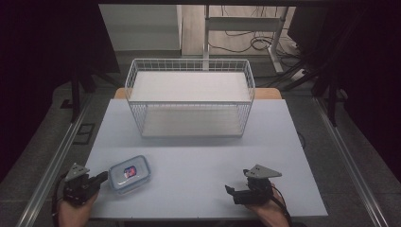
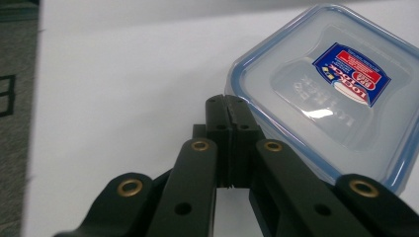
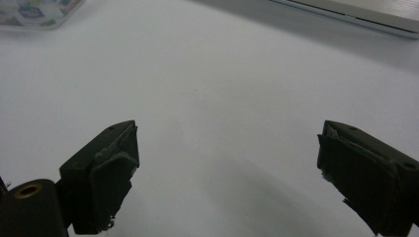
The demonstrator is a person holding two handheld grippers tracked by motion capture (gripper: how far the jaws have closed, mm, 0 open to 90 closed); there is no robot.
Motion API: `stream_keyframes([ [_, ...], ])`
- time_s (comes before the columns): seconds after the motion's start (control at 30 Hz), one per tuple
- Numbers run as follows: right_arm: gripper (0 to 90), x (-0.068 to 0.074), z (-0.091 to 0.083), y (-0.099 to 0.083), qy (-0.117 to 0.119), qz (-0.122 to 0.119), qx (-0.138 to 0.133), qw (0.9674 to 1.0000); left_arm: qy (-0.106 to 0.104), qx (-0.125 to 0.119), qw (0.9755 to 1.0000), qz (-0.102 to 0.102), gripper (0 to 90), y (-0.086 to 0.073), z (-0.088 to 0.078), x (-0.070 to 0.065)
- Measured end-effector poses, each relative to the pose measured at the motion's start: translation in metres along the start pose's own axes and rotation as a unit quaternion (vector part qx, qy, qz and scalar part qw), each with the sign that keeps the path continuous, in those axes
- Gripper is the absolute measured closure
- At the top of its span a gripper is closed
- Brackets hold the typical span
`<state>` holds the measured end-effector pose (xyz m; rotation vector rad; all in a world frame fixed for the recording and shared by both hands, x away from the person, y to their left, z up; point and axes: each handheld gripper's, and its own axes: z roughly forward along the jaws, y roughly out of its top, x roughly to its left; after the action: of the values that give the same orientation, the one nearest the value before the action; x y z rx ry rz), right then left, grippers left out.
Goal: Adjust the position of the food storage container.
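The box [image 1: 129,173], a clear lidded container with a blue rim and a printed label, is lying flat near the front left corner of the table [image 1: 198,156]. The left gripper [image 1: 100,178] is sitting just beside its left edge; in the left gripper view its jaws are pressed together with nothing between them, tips [image 2: 229,106] at or touching the box [image 2: 326,94] rim. The right gripper [image 1: 230,190] is resting well apart on the front right of the table, jaws spread wide over bare tabletop [image 3: 222,89].

The step in hand is probably a first grasp of the box. To do it well, the left jaws will need opening before closing over the rim or a lid tab, squarely, since the smooth plastic may be slipping under a shallow pinch.

The table is pale and plain. A white wire basket [image 1: 189,97] is standing at its far side. Beyond it, a desk frame [image 1: 246,26] and cables [image 1: 255,42] are lying on the floor of a dim room.
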<state>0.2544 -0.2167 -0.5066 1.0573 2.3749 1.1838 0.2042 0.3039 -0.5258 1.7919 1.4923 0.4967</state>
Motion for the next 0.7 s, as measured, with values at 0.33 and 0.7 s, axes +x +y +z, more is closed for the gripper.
stream_keyframes([
  [0.33,9.1,-0.001,0.002,0.000,0.002,-0.001,0.001,1.0000,-0.028,0.001,0.9994,0.021,89.9,0.015,0.025,-0.027],
  [0.7,9.1,-0.002,0.000,0.000,0.002,0.003,-0.001,1.0000,-0.027,0.015,0.9993,0.023,89.8,0.002,0.014,-0.038],
])
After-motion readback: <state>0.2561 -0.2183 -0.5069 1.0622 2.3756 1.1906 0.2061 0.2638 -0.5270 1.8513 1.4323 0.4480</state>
